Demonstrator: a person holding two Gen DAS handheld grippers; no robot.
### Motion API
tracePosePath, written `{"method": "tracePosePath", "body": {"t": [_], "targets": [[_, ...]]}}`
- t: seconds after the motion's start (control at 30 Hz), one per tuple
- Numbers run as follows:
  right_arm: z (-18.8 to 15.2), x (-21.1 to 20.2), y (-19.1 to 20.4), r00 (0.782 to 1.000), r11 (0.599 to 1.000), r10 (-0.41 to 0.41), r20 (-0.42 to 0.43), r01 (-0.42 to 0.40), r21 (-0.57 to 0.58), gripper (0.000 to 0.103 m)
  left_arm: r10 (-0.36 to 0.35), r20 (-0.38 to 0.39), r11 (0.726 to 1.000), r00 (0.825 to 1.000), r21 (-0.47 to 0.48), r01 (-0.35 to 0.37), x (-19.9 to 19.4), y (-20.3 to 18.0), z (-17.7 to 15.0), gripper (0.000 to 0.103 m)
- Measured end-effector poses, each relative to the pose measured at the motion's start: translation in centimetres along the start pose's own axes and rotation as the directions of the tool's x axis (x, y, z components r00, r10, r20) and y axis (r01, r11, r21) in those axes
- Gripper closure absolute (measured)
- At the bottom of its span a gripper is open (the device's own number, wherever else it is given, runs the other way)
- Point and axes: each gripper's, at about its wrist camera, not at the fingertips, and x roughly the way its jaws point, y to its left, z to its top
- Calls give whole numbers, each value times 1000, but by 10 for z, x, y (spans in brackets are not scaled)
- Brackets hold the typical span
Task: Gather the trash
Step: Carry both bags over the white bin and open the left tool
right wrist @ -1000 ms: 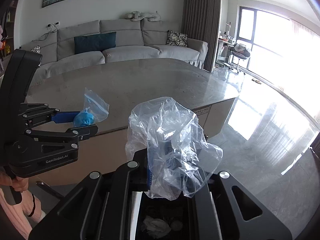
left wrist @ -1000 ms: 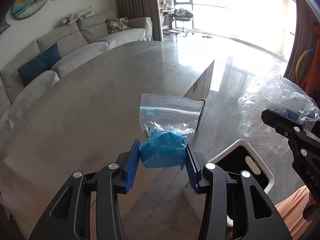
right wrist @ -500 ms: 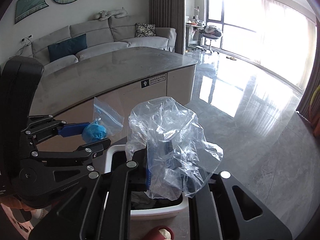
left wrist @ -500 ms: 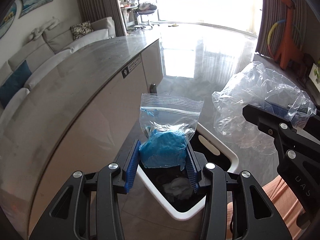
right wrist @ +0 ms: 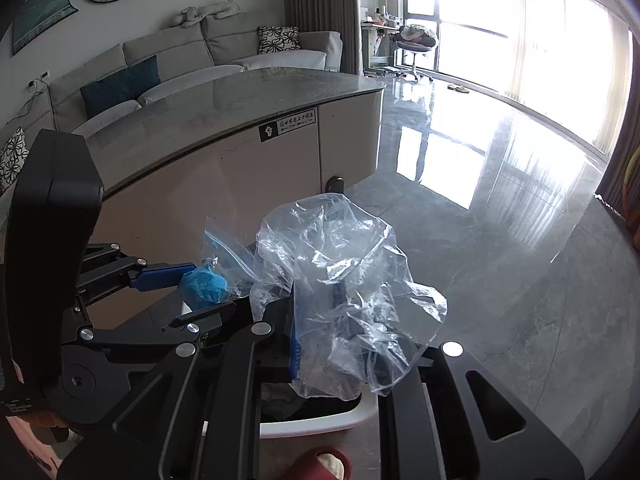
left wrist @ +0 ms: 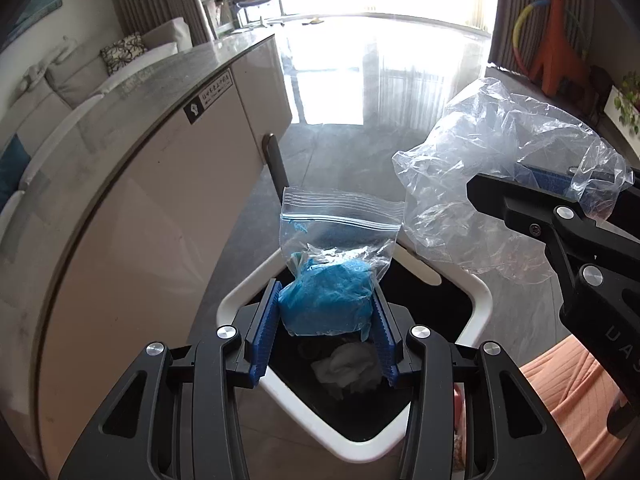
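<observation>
**Asker:** Blue pads on the left gripper, what were they doing?

**Watcher:** They were clamped on a zip-seal bag by its lower end, where a bright blue wad filled the plastic. The sealed top stood up clear of the fingers. In the right wrist view the same gripper came in from the left, the blue wad pinched at its tip.

**Asker:** And the right gripper?

**Watcher:** The right gripper was nearly closed on a crumpled clear plastic bag, which billowed up and over the fingers so that the pads were mostly veiled. From the left wrist camera it reached in from the right edge, the clear film bunched at its tip.

**Asker:** Where were the two pieces of trash?

**Watcher:** Both hung over a white-rimmed bin with a dark inside, standing on the grey polished floor. The zip-seal bag was directly above the opening; the clear bag was above the bin's far right side. A crumpled white tissue lay inside it.

**Asker:** What was around the bin?

**Watcher:** Just beside it, a cream cabinet island with a grey stone top. Behind that, a pale grey sofa. A red slipper showed at the bottom edge, and peach fabric at the lower right of the left view.
</observation>
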Motion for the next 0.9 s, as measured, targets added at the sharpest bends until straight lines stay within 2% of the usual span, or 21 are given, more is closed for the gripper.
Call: {"method": "tracePosePath", "body": {"t": [0.13, 0.2, 0.43, 0.57, 0.7, 0.73, 0.8, 0.83, 0.9], "targets": [[-2, 16, -1, 999, 1000, -9, -31, 9, -5, 88, -7, -30, 1000, 1000, 11, 7, 21, 0, -6, 58], [-3, 24, 0, 999, 1000, -3, -45, 3, -5, 88, 20, -34, 1000, 999, 9, -20, 29, 2, -10, 58], [1, 70, 8, 991, 995, 87, -103, -92, -44, 86, 70, -64, 996, 996, -45, -73, 55, 21, -21, 58], [1, 87, 9, 987, 992, 85, -134, -96, -79, 86, 58, -87, 997, 995, -52, -62, 68, 24, -26, 58], [-3, 89, 5, 987, 994, 74, -140, -85, -74, 86, 13, -126, 999, 992, -36, -18, 82, 19, -29, 57], [-3, 89, 6, 987, 994, 71, -141, -82, -76, 86, 1, -136, 1000, 991, -30, -5, 86, 17, -30, 53], [-3, 91, 6, 987, 994, 58, -148, -71, -87, 86, -10, -148, 1000, 989, -20, 7, 91, 13, -31, 15], [-4, 92, 6, 987, 994, 54, -151, -68, -90, 86, -8, -149, 1000, 989, -16, 6, 93, 11, -31, 8], [-4, 94, 4, 987, 994, 50, -156, -64, -87, 86, 11, -138, 1000, 990, 8, -10, 93, 7, -29, 6]]}}
